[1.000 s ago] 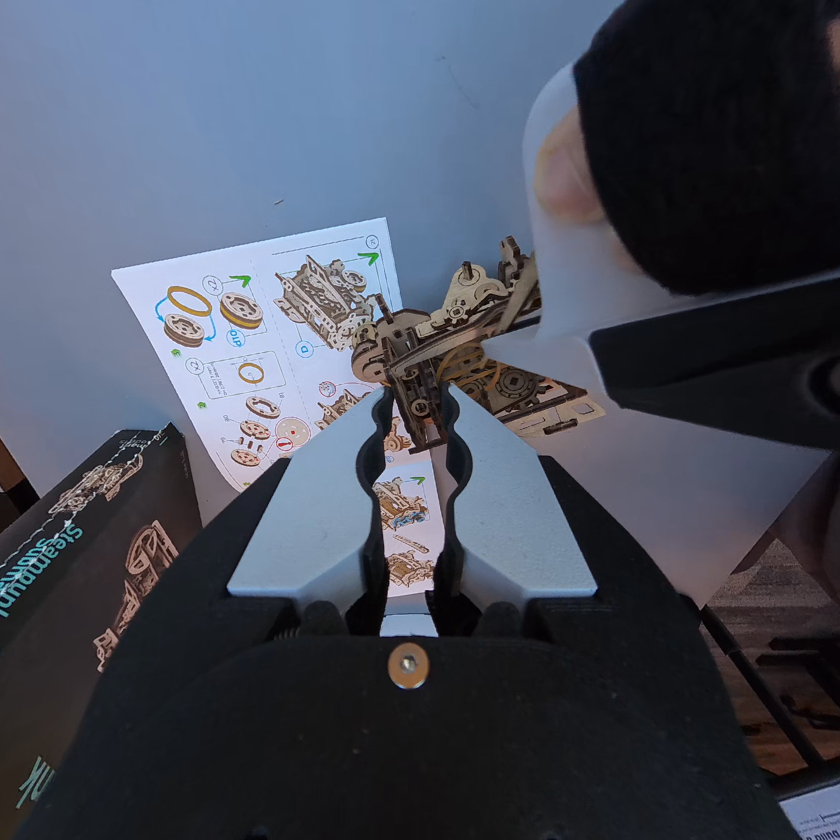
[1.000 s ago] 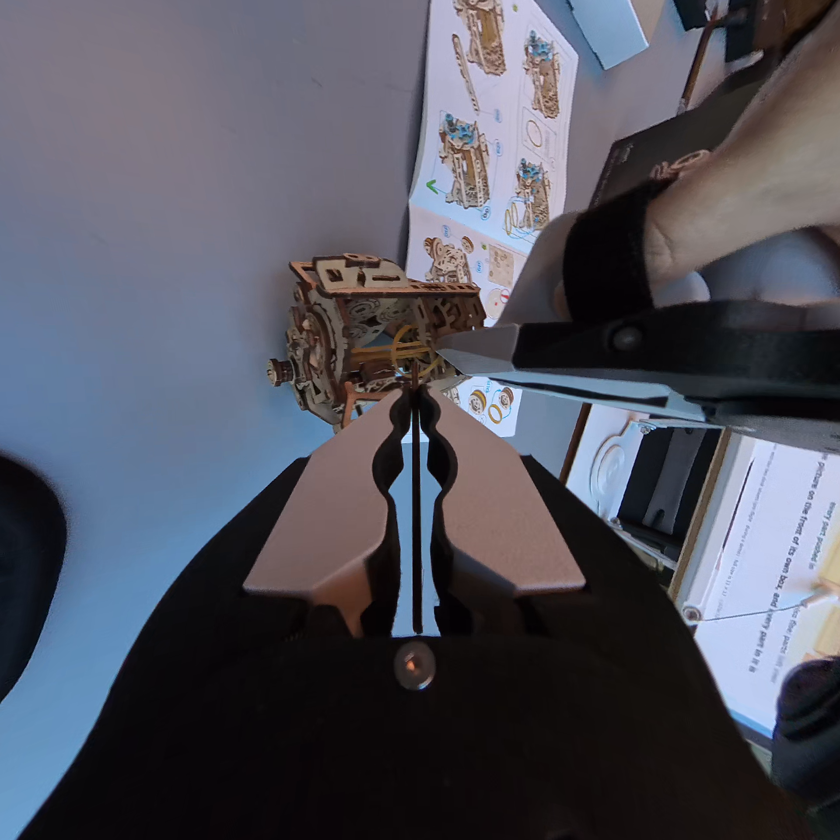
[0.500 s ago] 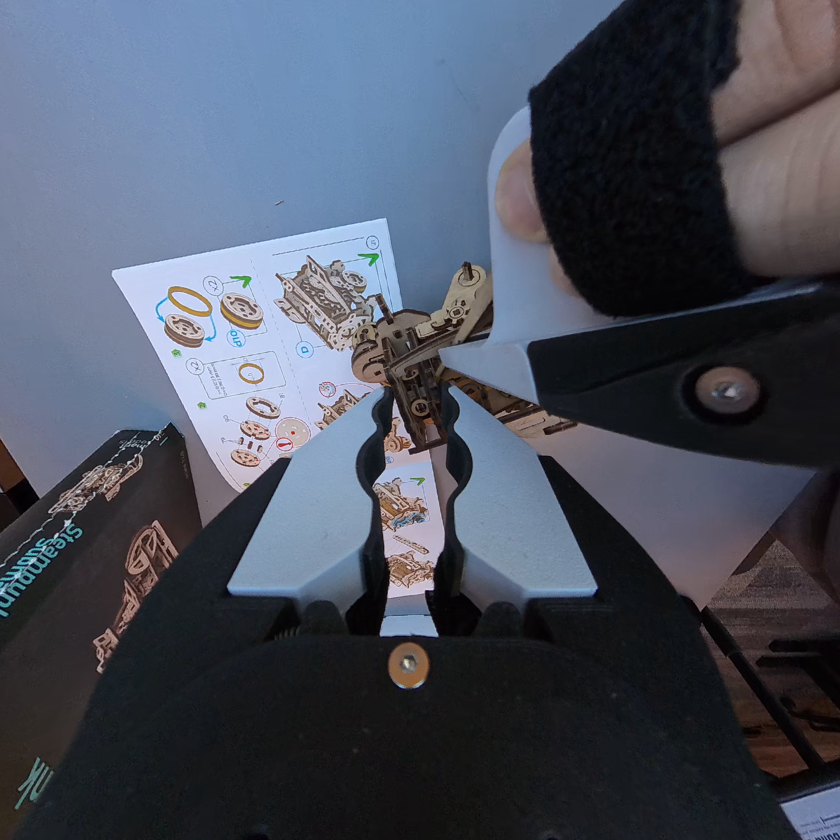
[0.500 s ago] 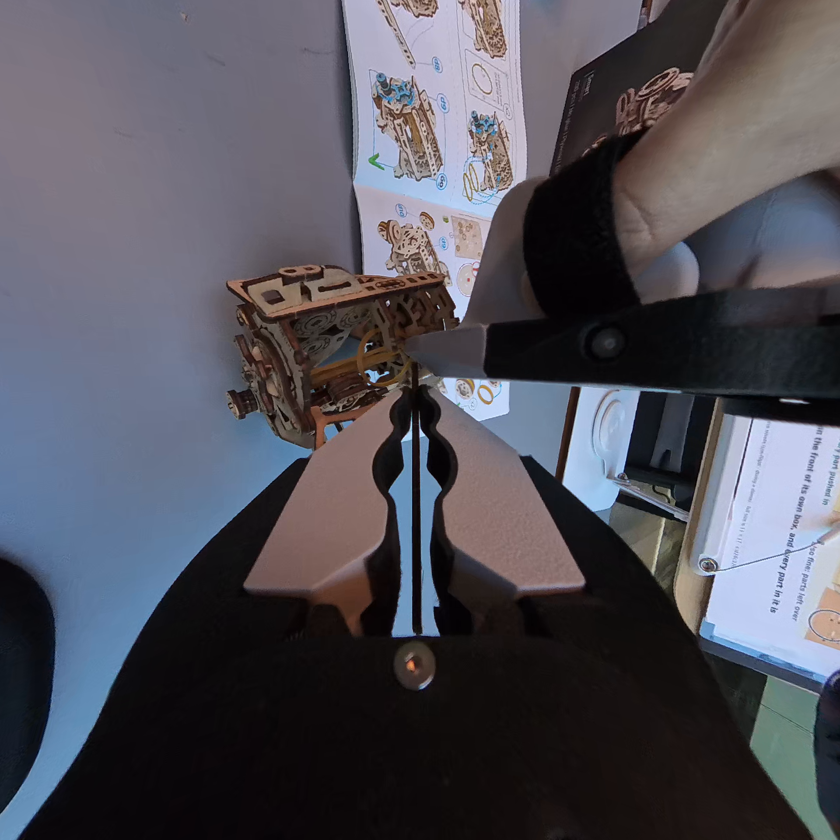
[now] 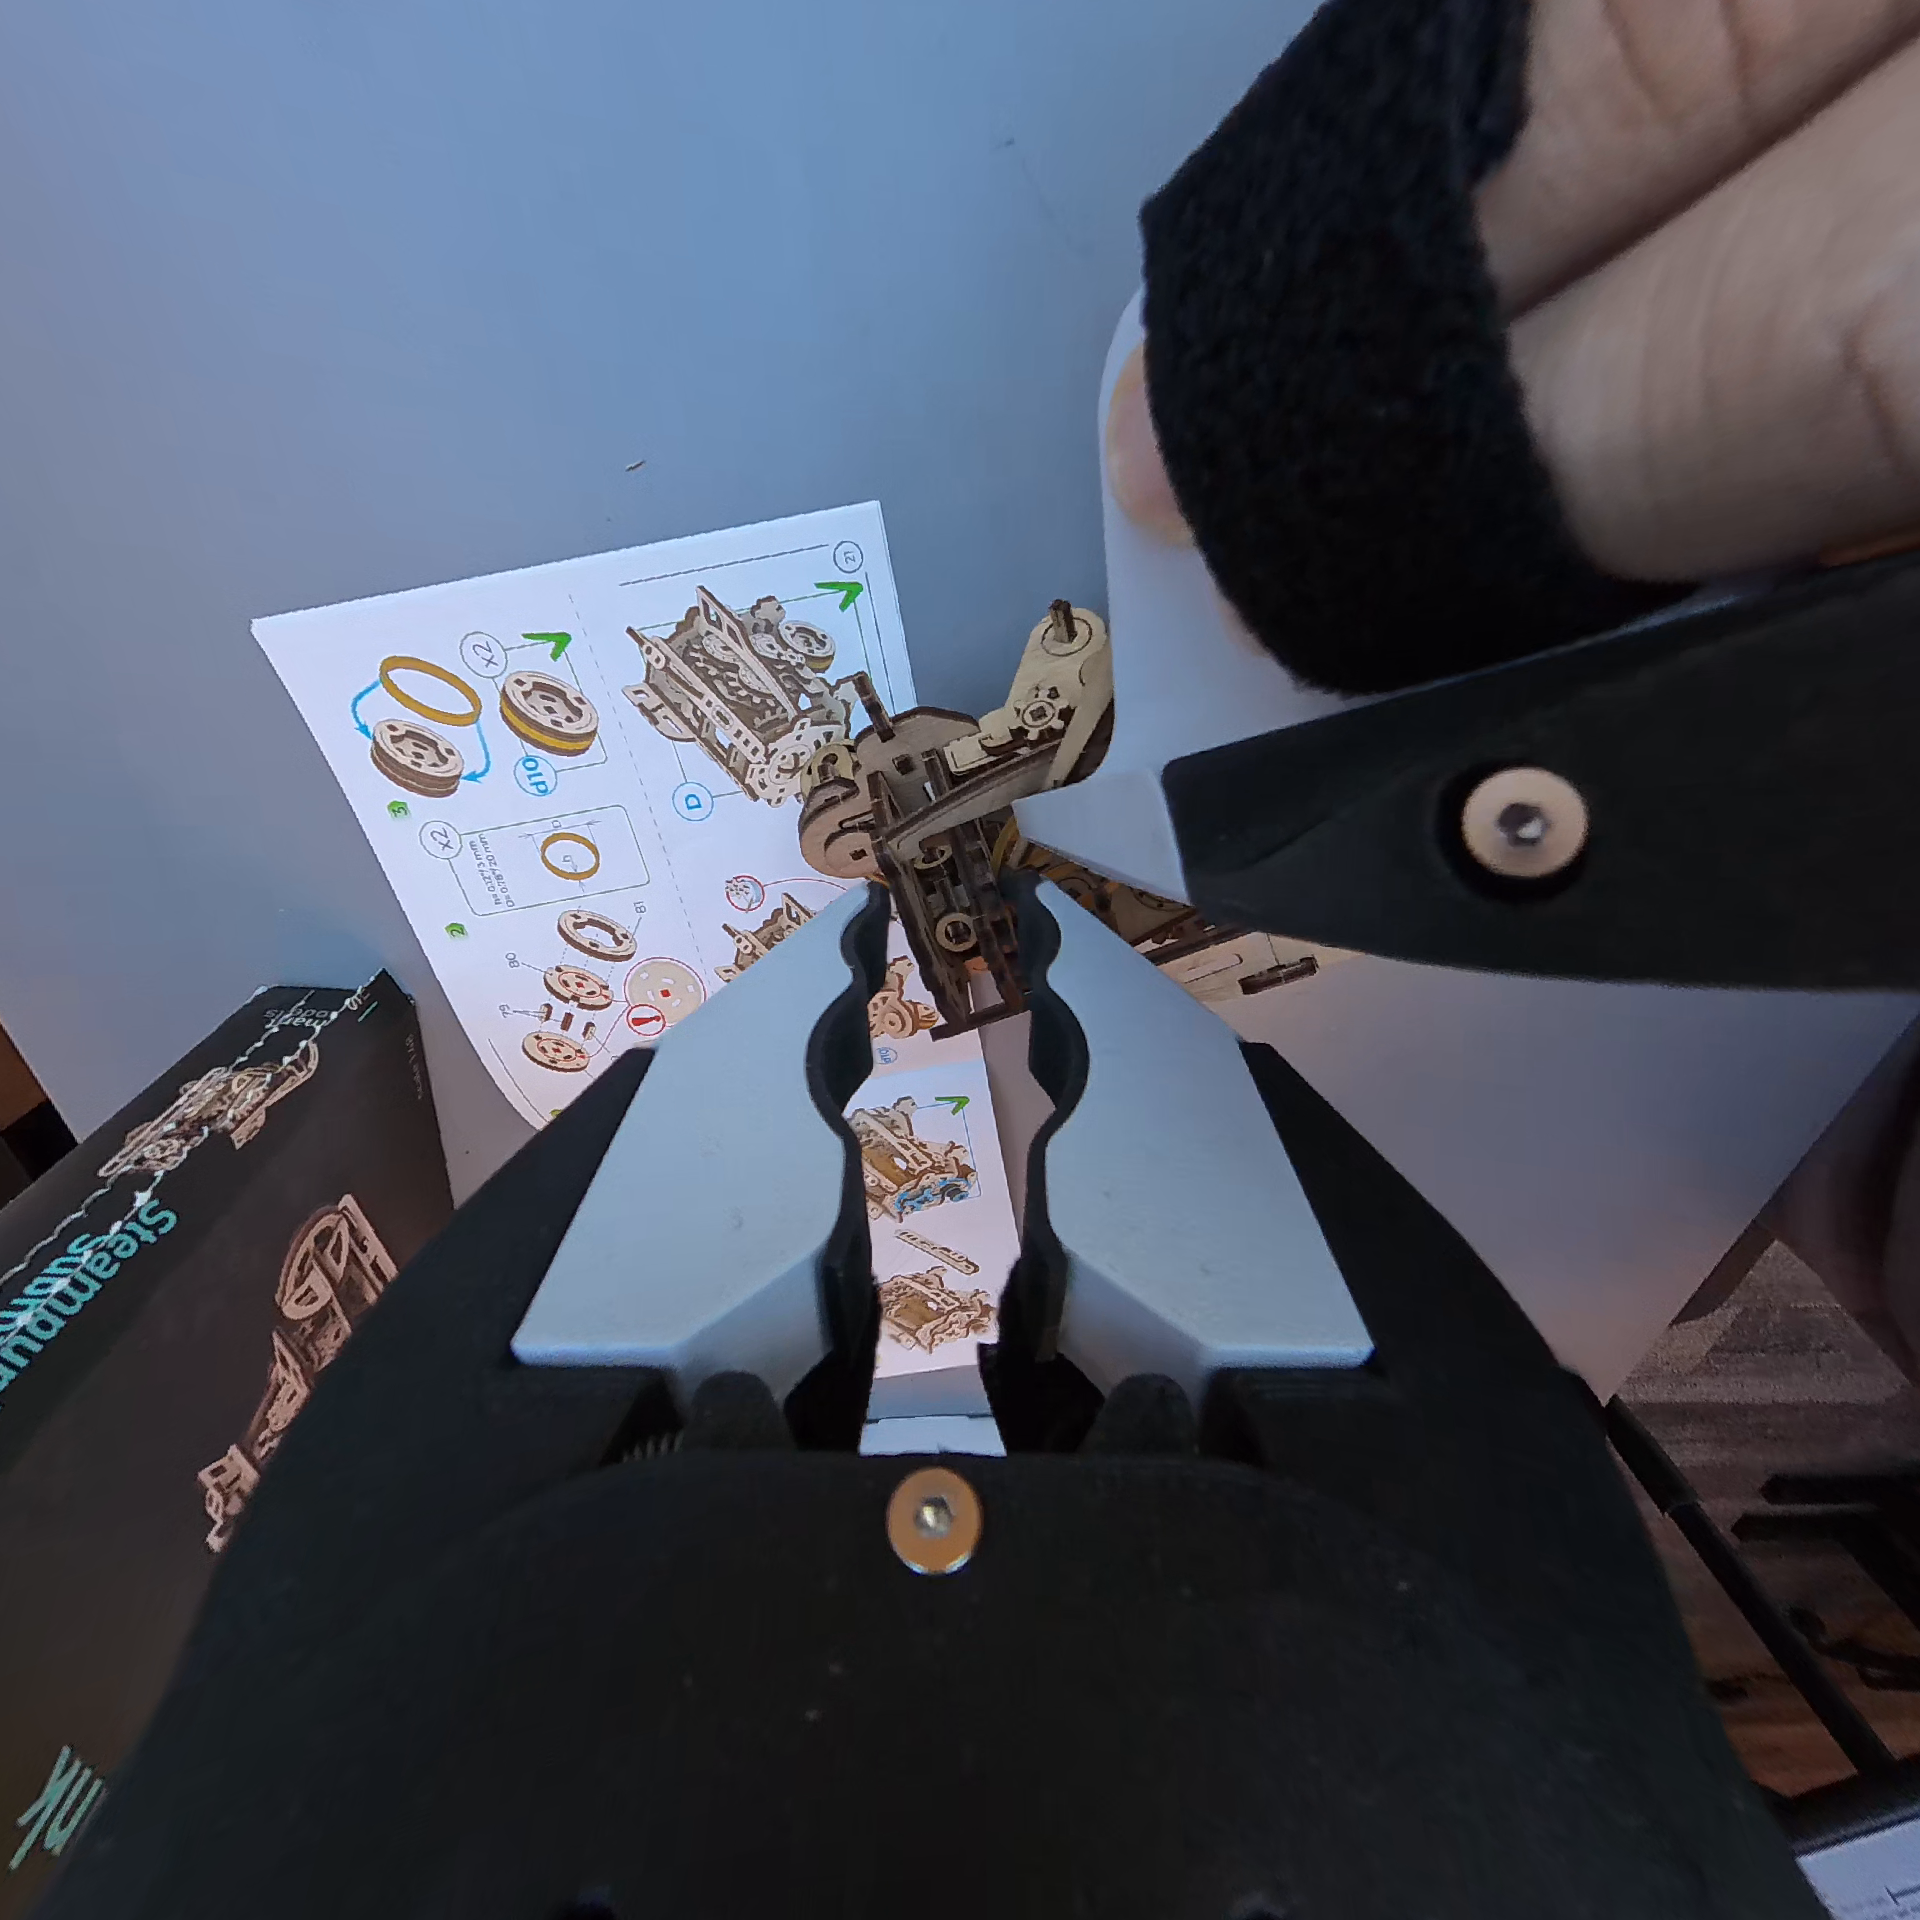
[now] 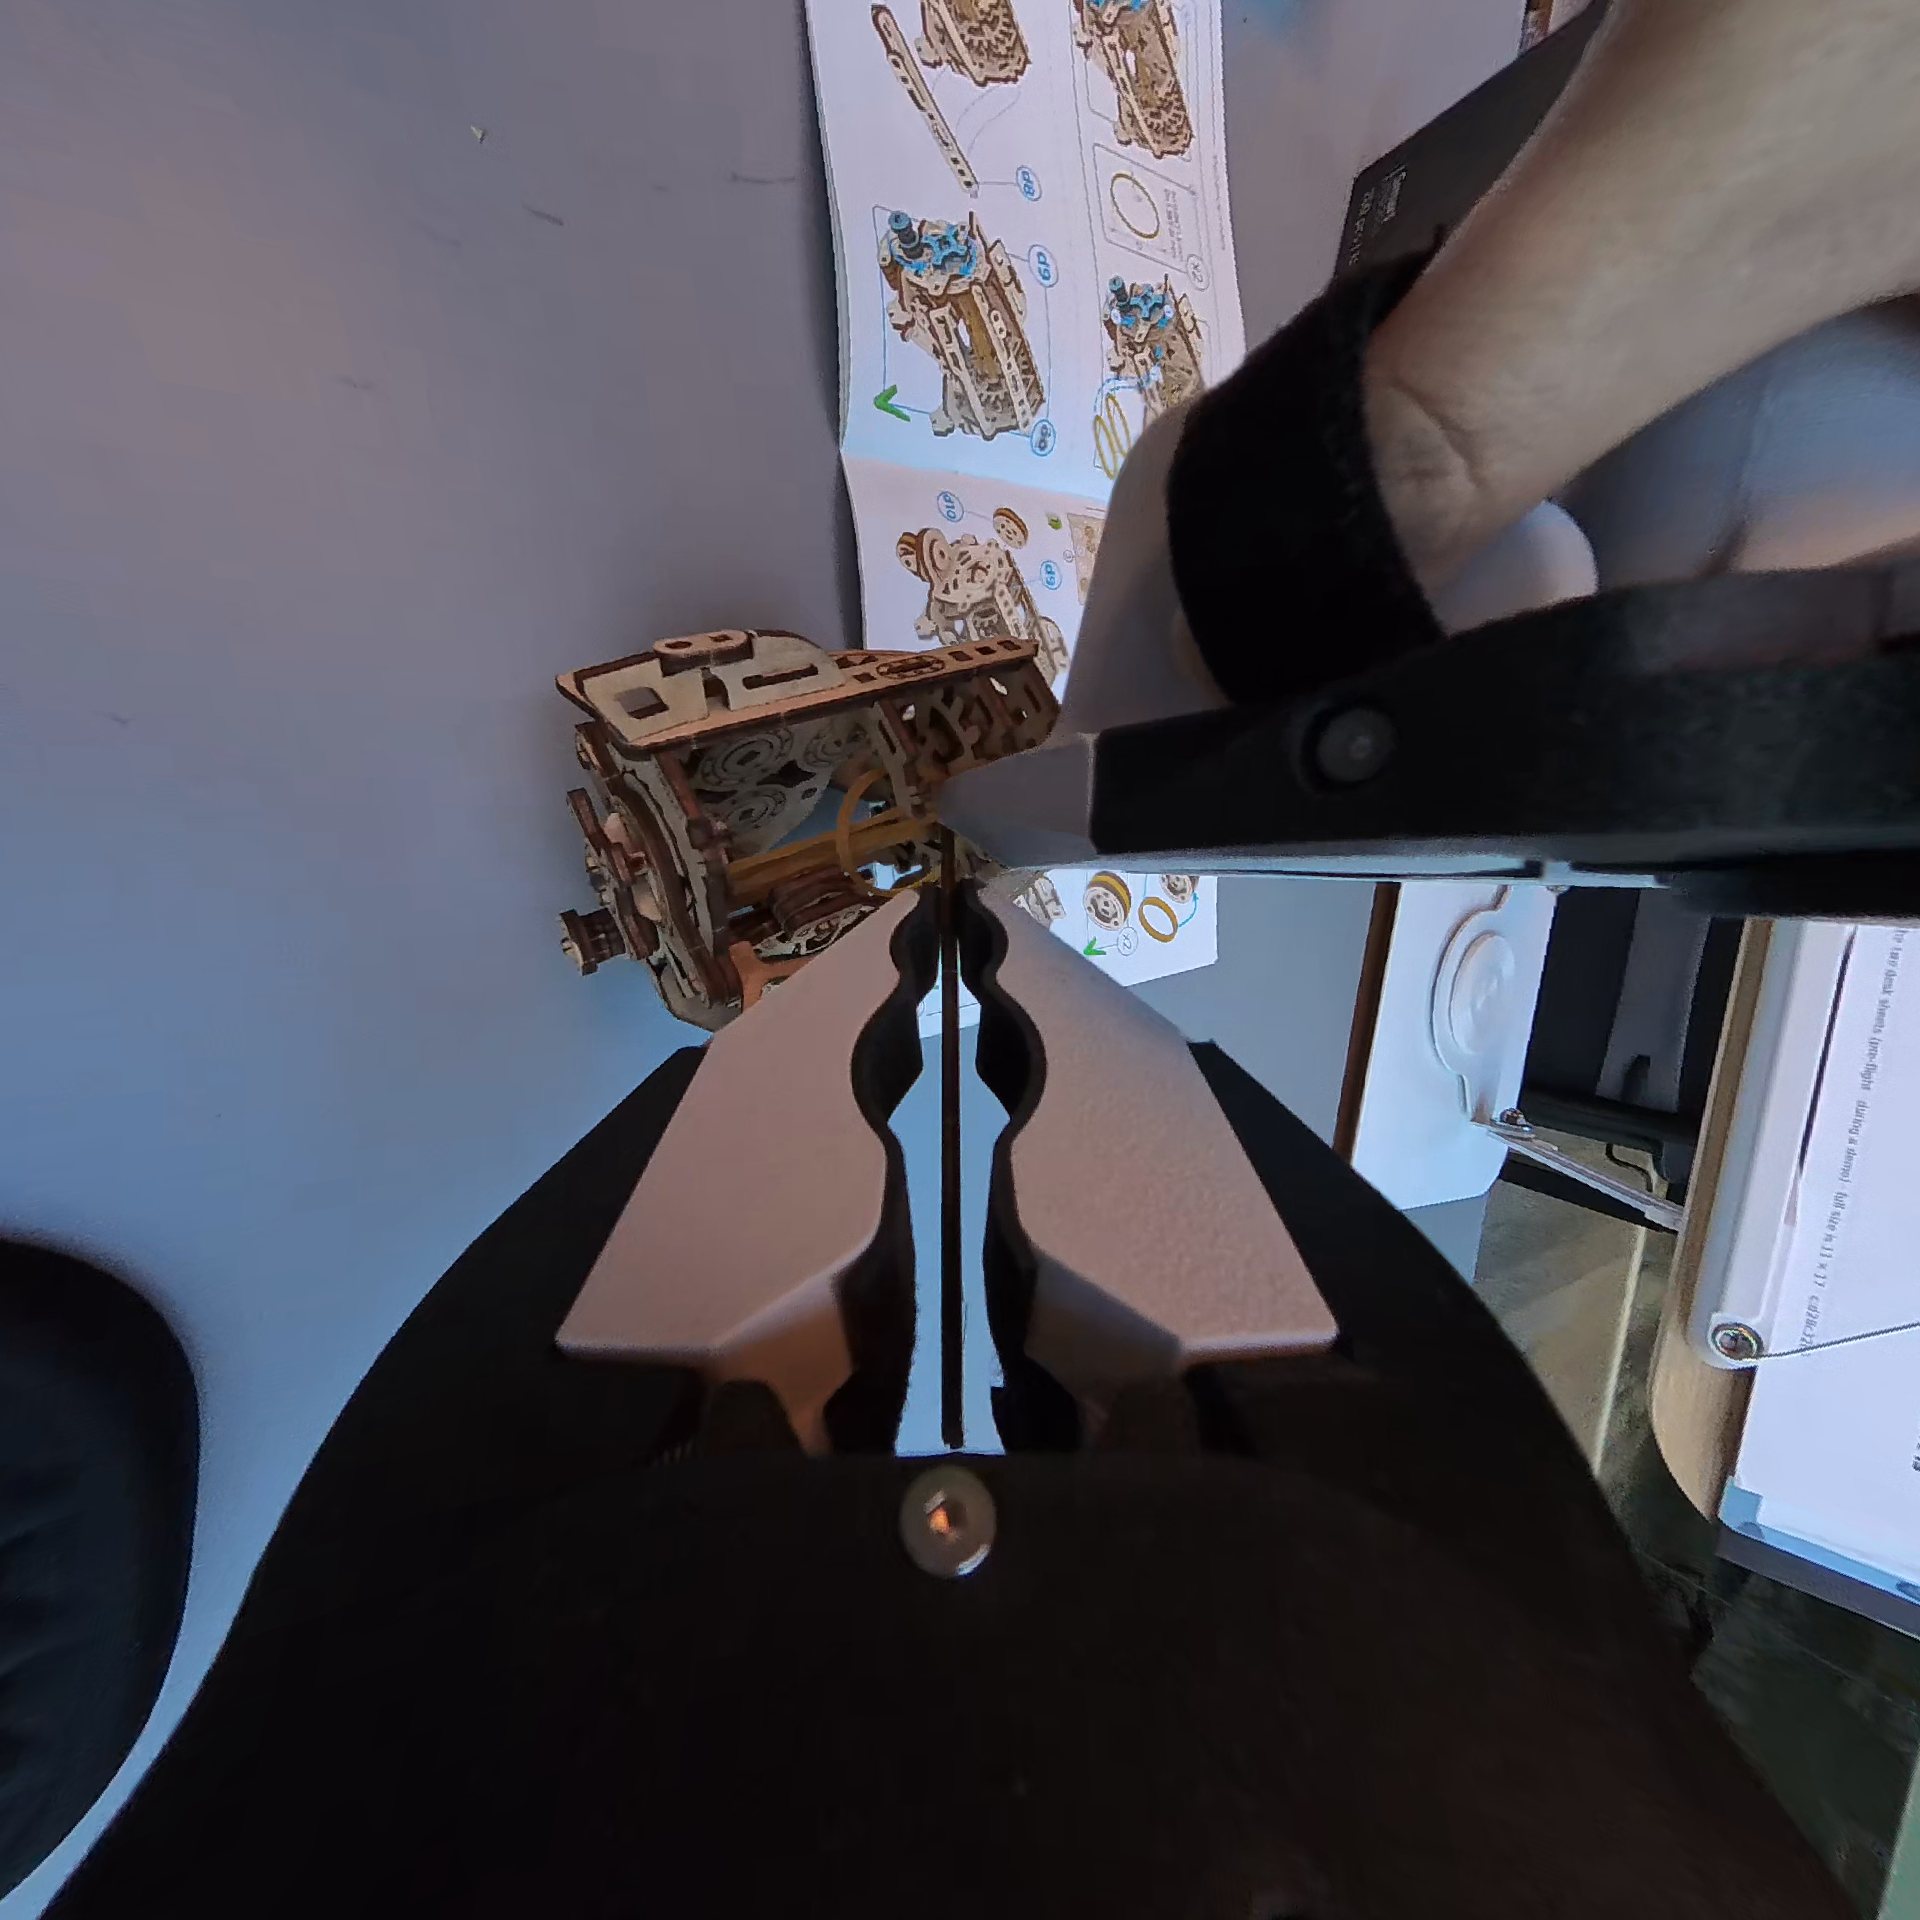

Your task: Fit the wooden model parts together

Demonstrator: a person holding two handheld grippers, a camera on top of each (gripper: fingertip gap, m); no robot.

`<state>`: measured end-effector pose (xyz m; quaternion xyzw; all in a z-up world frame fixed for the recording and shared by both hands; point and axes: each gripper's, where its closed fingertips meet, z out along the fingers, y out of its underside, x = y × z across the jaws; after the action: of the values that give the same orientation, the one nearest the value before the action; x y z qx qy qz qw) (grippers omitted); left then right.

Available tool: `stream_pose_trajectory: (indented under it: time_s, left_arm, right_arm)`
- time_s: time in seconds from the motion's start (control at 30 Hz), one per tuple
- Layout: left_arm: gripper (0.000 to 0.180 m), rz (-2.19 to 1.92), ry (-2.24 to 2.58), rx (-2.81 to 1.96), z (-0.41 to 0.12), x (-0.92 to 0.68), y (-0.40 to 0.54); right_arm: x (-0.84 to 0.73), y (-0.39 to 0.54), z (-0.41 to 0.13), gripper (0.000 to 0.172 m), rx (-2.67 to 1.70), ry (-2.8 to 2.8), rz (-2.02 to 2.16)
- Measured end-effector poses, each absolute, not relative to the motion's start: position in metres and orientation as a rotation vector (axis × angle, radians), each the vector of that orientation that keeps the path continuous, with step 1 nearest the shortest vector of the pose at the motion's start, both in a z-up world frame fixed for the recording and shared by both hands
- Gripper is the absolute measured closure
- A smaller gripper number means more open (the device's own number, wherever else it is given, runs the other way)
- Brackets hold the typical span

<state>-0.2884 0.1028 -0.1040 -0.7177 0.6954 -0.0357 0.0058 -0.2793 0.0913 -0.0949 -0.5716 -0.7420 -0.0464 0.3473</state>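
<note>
The wooden model (image 5: 935, 810), a laser-cut gear assembly with a yellow rubber band, hangs above the grey table. My left gripper (image 5: 951, 899) is shut on the model's dark end plate, with a pad against each side. In the right wrist view the model (image 6: 748, 790) is just ahead and to the left, and the left gripper (image 6: 997, 821) comes in from the right. My right gripper (image 6: 948, 894) is shut on a thin dark wooden strip (image 6: 949, 1143). The strip is seen edge-on, and its far end reaches into the model beside the rubber band (image 6: 873, 831). The right gripper's tip (image 5: 1039, 821) touches the model in the left wrist view.
A printed instruction sheet (image 5: 582, 790) lies on the table under the model, and it also shows in the right wrist view (image 6: 1029, 312). A black kit box (image 5: 208, 1195) stands at the left. The table edge (image 5: 1662, 1299) drops to the floor at the right. White boards (image 6: 1455, 1039) stand beyond it.
The right gripper has swung in until its tip reaches the model by my left fingertips. My left fingers stand slightly wider apart, still on the model. The right gripper stays shut on the strip.
</note>
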Motion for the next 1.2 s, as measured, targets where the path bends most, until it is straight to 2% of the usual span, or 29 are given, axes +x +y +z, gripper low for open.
stream_pose_trajectory:
  time_s: [0.33, 0.63, 0.83, 1.03, 1.13, 1.2]
  left_arm:
    - [0.144, -0.143, 2.101, -2.253, -0.093, -0.289, 0.109]
    - [0.145, -0.430, 1.784, -2.195, -0.065, -0.288, 0.121]
    - [0.150, -0.677, 1.587, -2.194, -0.072, -0.290, 0.121]
    - [0.151, -0.701, 1.543, -2.197, -0.089, -0.300, 0.125]
    - [0.151, -0.706, 1.345, -2.088, -0.064, -0.307, 0.141]
    - [0.151, -0.540, 1.168, -1.998, -0.038, -0.322, 0.166]
  right_arm:
    - [-0.276, 0.090, -0.090, 0.171, -1.508, -1.860, -0.055]
    - [-0.279, 0.091, -0.091, 0.171, -1.475, -1.801, -0.113]
    - [-0.281, 0.095, -0.093, 0.171, -1.478, -1.802, -0.148]
    - [-0.281, 0.095, -0.094, 0.171, -1.511, -1.809, -0.165]
    - [-0.279, 0.093, -0.082, 0.171, -1.558, -1.700, -0.108]
    - [-0.283, 0.092, -0.053, 0.171, -1.590, -1.537, 0.001]
